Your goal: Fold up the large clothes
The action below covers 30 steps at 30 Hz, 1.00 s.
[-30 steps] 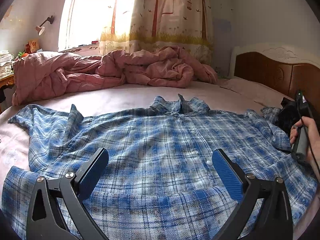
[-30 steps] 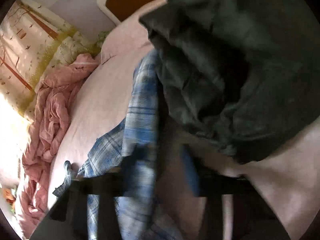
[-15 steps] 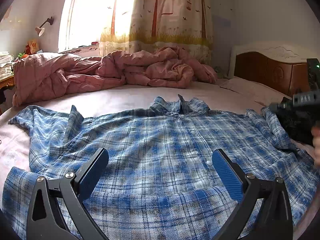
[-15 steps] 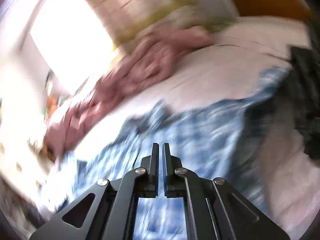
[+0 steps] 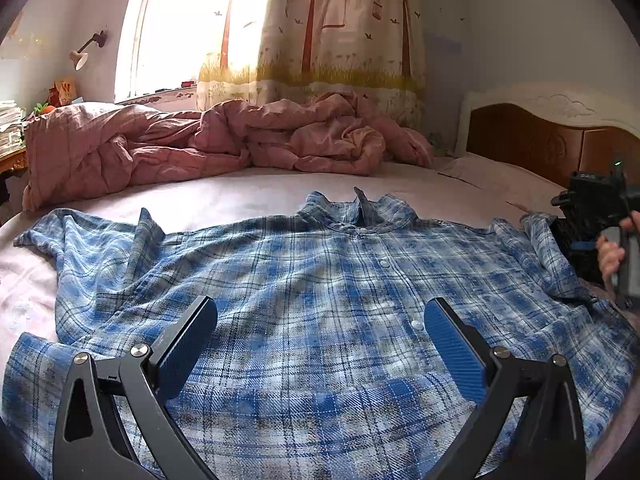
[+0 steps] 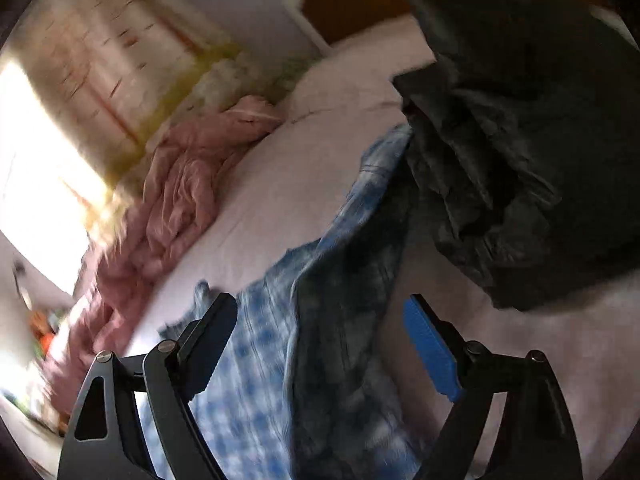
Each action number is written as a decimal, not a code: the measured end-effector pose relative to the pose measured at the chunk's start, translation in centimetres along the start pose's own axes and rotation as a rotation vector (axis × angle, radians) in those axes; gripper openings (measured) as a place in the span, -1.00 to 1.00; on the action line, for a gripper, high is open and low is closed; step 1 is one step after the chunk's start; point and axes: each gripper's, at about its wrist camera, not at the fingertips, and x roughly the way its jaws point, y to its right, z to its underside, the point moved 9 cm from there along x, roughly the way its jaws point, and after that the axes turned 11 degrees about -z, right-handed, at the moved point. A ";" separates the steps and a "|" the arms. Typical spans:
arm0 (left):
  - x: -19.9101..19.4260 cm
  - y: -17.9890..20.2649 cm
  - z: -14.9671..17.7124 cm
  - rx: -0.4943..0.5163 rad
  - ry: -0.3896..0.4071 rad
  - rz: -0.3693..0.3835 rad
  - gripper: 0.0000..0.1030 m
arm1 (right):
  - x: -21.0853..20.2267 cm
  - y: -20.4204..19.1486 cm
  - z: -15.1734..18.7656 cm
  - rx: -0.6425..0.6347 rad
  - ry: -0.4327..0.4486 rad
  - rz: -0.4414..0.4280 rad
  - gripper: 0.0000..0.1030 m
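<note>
A blue plaid shirt (image 5: 320,288) lies spread face up on the pink bed, collar toward the far side, sleeves out to both sides. My left gripper (image 5: 320,344) is open and empty, hovering over the shirt's lower front. My right gripper (image 6: 320,344) is open and empty above the shirt's right sleeve (image 6: 320,304); that view is blurred. The right gripper also shows in the left wrist view (image 5: 612,232), held by a hand at the shirt's right sleeve.
A crumpled pink quilt (image 5: 200,144) lies along the bed's far side under the curtain. A dark garment (image 6: 520,160) is piled by the right sleeve near the wooden headboard (image 5: 552,144). Bare pink sheet (image 5: 224,196) lies beyond the collar.
My right gripper swung around, was shut half a second ago, and is now open over the right sleeve. My left gripper and the shirt have not moved.
</note>
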 end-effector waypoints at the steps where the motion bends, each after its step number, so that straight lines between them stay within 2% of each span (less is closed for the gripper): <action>1: 0.0 0.0 0.0 0.001 0.000 -0.001 0.99 | 0.7 0.8 -0.5 0.054 -0.001 0.022 0.70; 4: 0.1 0.0 0.0 0.002 -0.003 -0.001 0.99 | 2.8 1.8 -1.1 0.100 0.003 0.048 0.67; 6: 0.1 0.0 0.1 0.001 -0.003 0.001 0.99 | 4.4 1.6 -1.4 0.086 0.005 0.048 0.37; 7: 0.1 0.0 0.0 0.002 -0.003 0.001 0.99 | 5.4 1.3 -1.4 0.069 -0.002 0.048 0.10; 8: 0.2 0.1 0.1 0.003 -0.004 0.001 0.99 | 6.0 1.2 -1.6 0.046 -0.007 0.062 -0.07; 9: 0.2 0.1 0.1 0.004 -0.005 0.001 0.99 | 6.4 1.4 -1.6 0.022 -0.005 0.091 -0.15; 10: 0.2 0.1 0.1 0.003 -0.005 0.003 0.99 | 6.9 1.7 -1.8 0.000 0.006 0.133 -0.41; 11: 0.2 0.1 0.1 0.003 -0.005 0.004 0.99 | 7.2 1.4 -1.6 -0.011 0.009 0.148 -0.78; 12: 0.1 0.0 0.1 0.002 -0.005 0.004 0.99 | 7.5 1.2 -1.7 -0.028 0.008 0.147 -0.92; 17: 0.2 0.1 0.1 0.004 -0.005 0.002 0.99 | 5.7 -2.7 -1.4 -0.162 0.050 0.043 -0.93; 21: 0.2 0.1 0.1 0.003 -0.005 0.002 0.99 | 3.2 -8.3 1.6 -0.294 -0.017 -0.116 -0.93; 25: 0.2 0.2 0.0 0.004 0.001 0.001 0.99 | 1.3 -13.8 10.4 -0.546 -0.235 -0.267 -0.92; 28: 0.0 0.2 0.0 0.005 0.009 -0.001 0.99 | 0.1 -14.0 16.4 -0.580 -0.369 -0.328 -0.91; 30: -0.3 0.1 -0.1 0.001 0.021 -0.003 0.99 | -0.7 -13.1 18.5 -0.582 -0.366 -0.321 -0.91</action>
